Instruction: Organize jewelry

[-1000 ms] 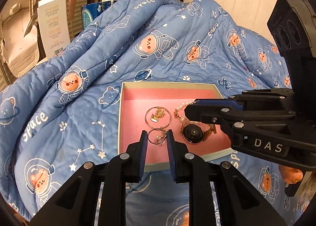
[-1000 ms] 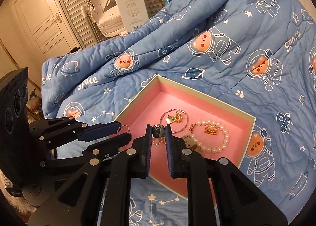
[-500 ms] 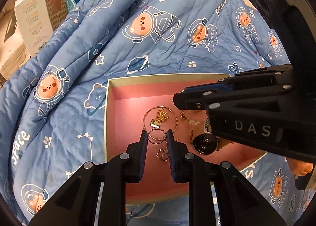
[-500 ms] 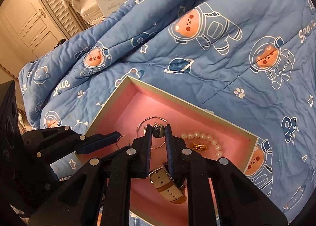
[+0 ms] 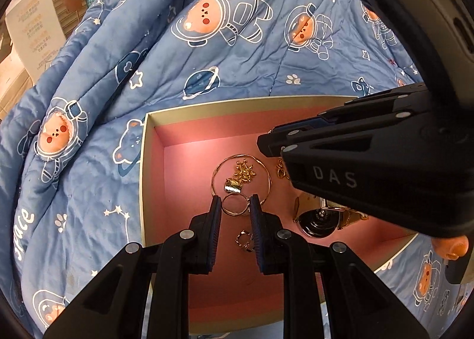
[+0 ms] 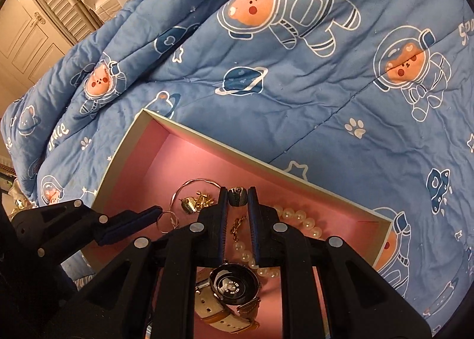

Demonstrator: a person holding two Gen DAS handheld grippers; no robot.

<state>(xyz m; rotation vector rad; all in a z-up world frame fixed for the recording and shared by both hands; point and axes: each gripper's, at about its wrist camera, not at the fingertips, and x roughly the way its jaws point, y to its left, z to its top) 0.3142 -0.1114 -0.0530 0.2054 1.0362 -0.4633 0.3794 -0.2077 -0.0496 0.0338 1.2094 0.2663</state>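
A pink-lined box [image 5: 177, 179] [image 6: 189, 161] lies on a blue quilt. My left gripper [image 5: 236, 205] is shut on a thin gold hoop ring [image 5: 234, 205], low over the box floor. My right gripper [image 6: 238, 197] is shut on a small dark silver ring [image 6: 238, 196], also over the box. In the box lie a gold bangle with charms [image 5: 240, 174] [image 6: 195, 199], a small gold ring [image 5: 244, 240], a watch with a tan strap [image 5: 318, 220] [image 6: 234, 285] and a pearl bracelet [image 6: 299, 219]. The right gripper's body hides the box's right part in the left wrist view.
The blue astronaut-bear quilt [image 5: 207, 42] [image 6: 296, 72] rises in folds behind the box. A white carton [image 5: 32, 30] stands at the far left. Cream doors [image 6: 26, 39] and a shutter are behind the bed.
Both grippers have moved forward and down into the box, each still holding its ring. The box and the jewelry in it now fill more of both views.
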